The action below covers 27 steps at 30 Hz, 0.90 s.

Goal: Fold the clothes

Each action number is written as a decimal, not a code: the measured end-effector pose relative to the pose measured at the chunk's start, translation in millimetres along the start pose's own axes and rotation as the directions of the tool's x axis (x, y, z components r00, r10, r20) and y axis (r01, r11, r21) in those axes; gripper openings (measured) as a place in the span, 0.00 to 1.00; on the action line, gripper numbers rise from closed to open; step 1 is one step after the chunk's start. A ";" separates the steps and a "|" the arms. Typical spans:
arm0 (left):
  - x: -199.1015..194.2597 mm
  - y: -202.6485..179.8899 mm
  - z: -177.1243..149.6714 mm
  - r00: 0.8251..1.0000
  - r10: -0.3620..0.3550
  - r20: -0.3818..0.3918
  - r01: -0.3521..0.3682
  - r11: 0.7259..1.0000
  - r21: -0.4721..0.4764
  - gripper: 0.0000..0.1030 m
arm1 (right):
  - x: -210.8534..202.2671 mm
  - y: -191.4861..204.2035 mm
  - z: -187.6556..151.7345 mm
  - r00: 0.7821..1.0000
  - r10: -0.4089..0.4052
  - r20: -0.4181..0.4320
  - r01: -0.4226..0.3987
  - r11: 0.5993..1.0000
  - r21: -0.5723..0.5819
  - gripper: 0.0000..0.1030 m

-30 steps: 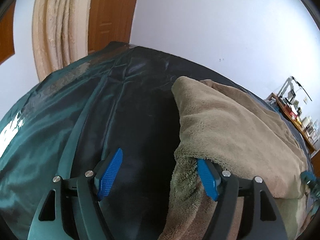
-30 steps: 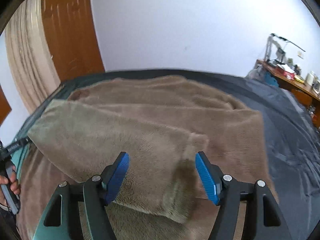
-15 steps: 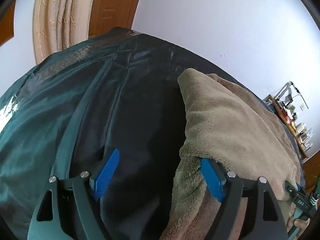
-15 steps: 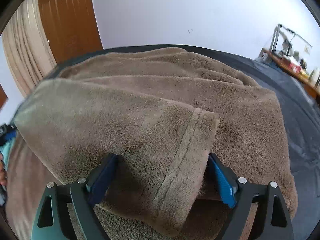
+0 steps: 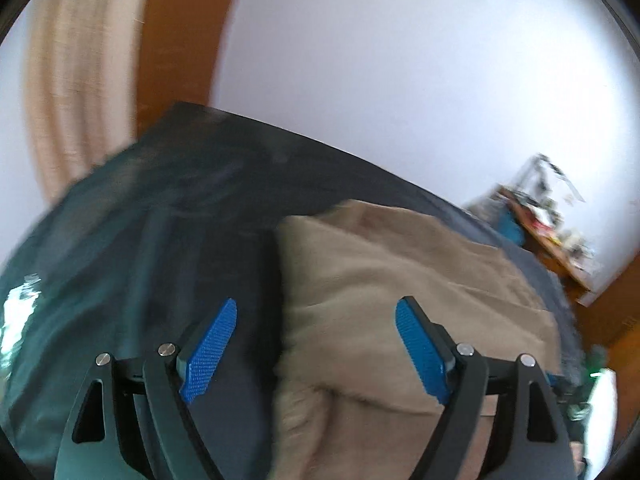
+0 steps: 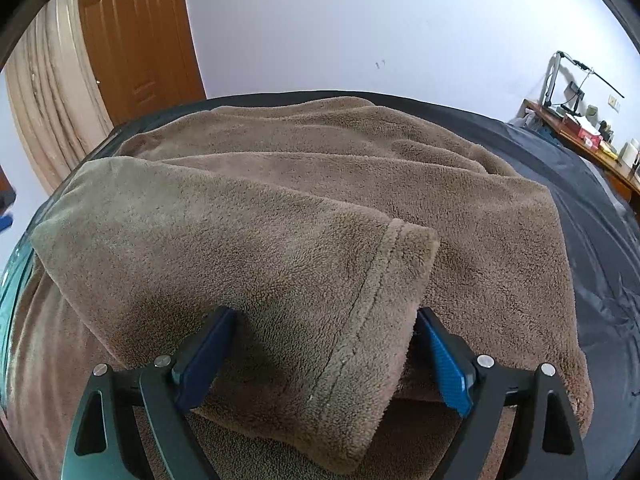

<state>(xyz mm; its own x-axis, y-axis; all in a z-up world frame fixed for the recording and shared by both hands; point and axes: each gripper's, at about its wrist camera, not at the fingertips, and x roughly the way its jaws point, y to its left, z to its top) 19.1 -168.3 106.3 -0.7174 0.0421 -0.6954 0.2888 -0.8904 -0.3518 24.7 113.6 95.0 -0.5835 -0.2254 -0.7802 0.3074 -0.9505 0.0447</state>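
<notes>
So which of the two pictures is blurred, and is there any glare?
Left wrist view: motion-smeared across the curtain and brown fleece garment, with white glare on the dark green cover at the left edge. Right wrist view: sharp, evenly lit, the fleece pile crisp; both views bend straight lines like a fisheye.

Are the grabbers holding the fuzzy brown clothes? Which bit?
Nothing looks held. The right gripper has its fingers wide on either side of the fuzzy brown sleeve, near its cuff, without squeezing it. The left gripper is open and empty.
</notes>
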 end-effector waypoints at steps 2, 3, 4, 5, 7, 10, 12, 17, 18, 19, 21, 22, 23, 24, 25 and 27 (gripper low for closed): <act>22.2 -8.0 12.5 0.994 -0.078 -0.074 0.077 0.997 -0.017 0.83 | 0.0 -1.1 0.0 1.000 0.007 0.001 -0.007 1.000 0.004 0.89; 32.8 -10.6 16.9 0.989 -0.104 -0.103 0.101 0.994 -0.031 0.83 | 0.0 -1.5 0.0 1.000 0.010 0.002 -0.010 1.000 0.007 0.89; 43.5 -12.8 20.2 0.983 -0.128 -0.131 0.124 0.991 -0.043 0.83 | -0.1 -1.9 -0.1 1.000 0.013 0.002 -0.013 1.000 0.008 0.89; 53.4 -16.4 18.6 0.977 -0.144 -0.156 0.137 0.989 -0.051 0.83 | -0.1 -2.2 -0.1 1.000 0.014 0.002 -0.014 1.000 0.009 0.89; 70.6 -20.8 22.2 0.976 -0.121 -0.180 0.114 0.992 -0.051 0.83 | 0.1 -2.6 0.1 1.000 0.017 0.003 -0.017 1.000 0.011 0.89; 91.6 -18.2 26.4 0.976 -0.086 -0.199 0.076 0.996 -0.057 0.83 | 0.1 -2.7 0.1 1.000 0.017 0.002 -0.017 1.000 0.011 0.89; 104.2 -12.1 27.4 0.976 -0.059 -0.211 0.046 0.997 -0.067 0.83 | -0.1 -2.8 -0.1 1.000 0.018 0.002 -0.018 1.000 0.011 0.89; 121.6 -17.3 30.1 0.980 0.011 -0.197 -0.012 1.000 -0.003 0.83 | -0.2 -2.9 -0.3 1.000 0.020 0.002 -0.020 1.000 0.011 0.90; 123.0 -21.7 29.6 0.981 0.033 -0.191 -0.029 0.999 0.022 0.83 | -0.2 -2.9 -0.4 1.000 0.020 0.001 -0.020 1.000 0.011 0.90; 125.0 -26.4 28.7 0.981 0.062 -0.182 -0.054 0.997 0.052 0.83 | -0.2 -2.9 -0.4 1.000 0.020 0.001 -0.020 1.000 0.011 0.90; 128.5 -33.4 27.9 0.979 0.112 -0.168 -0.097 0.990 0.098 0.83 | -0.3 -2.7 -0.2 1.000 0.022 0.001 -0.022 1.000 0.011 0.91; 129.8 -36.5 27.7 0.978 0.133 -0.163 -0.115 0.986 0.117 0.83 | -0.4 -2.8 -0.2 1.000 0.024 0.001 -0.024 1.000 0.012 0.91; 130.3 -38.1 27.2 0.976 0.146 -0.161 -0.127 0.984 0.125 0.83 | -0.5 -3.0 -0.3 1.000 0.026 0.001 -0.026 1.000 0.012 0.91; 129.7 -39.4 27.0 0.975 0.153 -0.162 -0.133 0.982 0.131 0.83 | -0.7 -3.2 -0.5 1.000 0.028 0.001 -0.028 1.000 0.013 0.91; 130.6 -40.1 28.0 0.974 0.154 -0.165 -0.133 0.983 0.130 0.83 | -0.8 -3.3 -0.7 1.000 0.029 0.001 -0.029 0.999 0.014 0.91; 125.4 -37.6 28.8 0.974 0.148 -0.170 -0.129 0.985 0.118 0.83 | -1.1 -3.8 -1.0 1.000 0.031 0.001 -0.031 0.999 0.014 0.91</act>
<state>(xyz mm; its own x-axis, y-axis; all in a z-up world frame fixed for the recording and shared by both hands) -100.0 -142.6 50.3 -0.5479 -0.0140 -0.8364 0.3022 -0.9357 -0.1823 25.0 117.7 95.1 -0.5744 -0.2552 -0.7777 0.3147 -0.9460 0.0780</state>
